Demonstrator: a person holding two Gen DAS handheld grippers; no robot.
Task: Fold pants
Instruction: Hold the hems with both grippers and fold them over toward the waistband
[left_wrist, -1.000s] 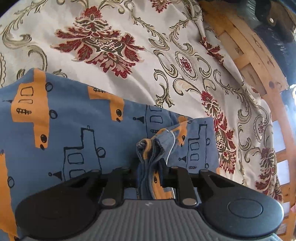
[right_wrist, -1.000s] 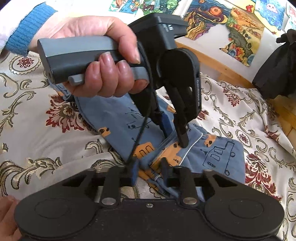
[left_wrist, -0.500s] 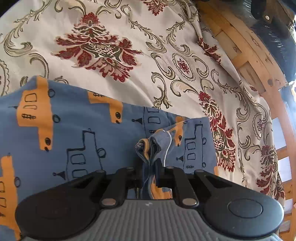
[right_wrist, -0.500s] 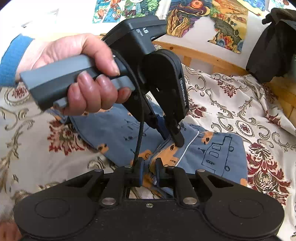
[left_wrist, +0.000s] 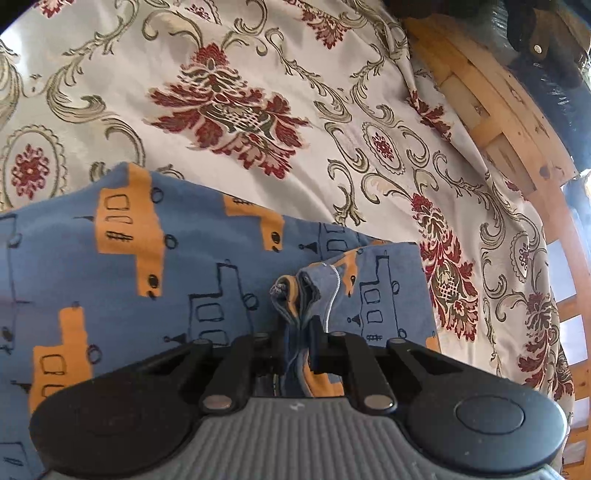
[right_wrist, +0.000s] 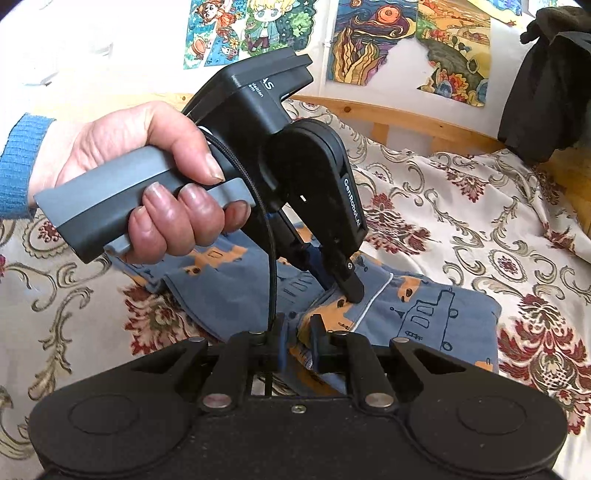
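Blue pants (left_wrist: 155, 280) with orange and outlined vehicle prints lie on a floral bedspread (left_wrist: 240, 110). In the left wrist view my left gripper (left_wrist: 297, 334) is shut on a bunched hem edge with a white seam line. The right wrist view shows the pants (right_wrist: 424, 314) folded over, and my right gripper (right_wrist: 297, 334) is shut on a fold of their near edge. Just beyond it, the left gripper (right_wrist: 352, 288), held by a hand (right_wrist: 155, 184) in a blue sleeve, pinches the same edge from above.
A wooden bed frame (left_wrist: 491, 122) curves along the right side in the left wrist view. The wooden rail (right_wrist: 406, 122) runs behind the bed, below colourful pictures (right_wrist: 369, 44) on the wall. A dark garment (right_wrist: 546, 85) hangs at the far right.
Both pairs of jaws have narrowed onto the pants' edge. The hand with the left gripper has shifted right and tilted, and the bedspread view has slid downward.
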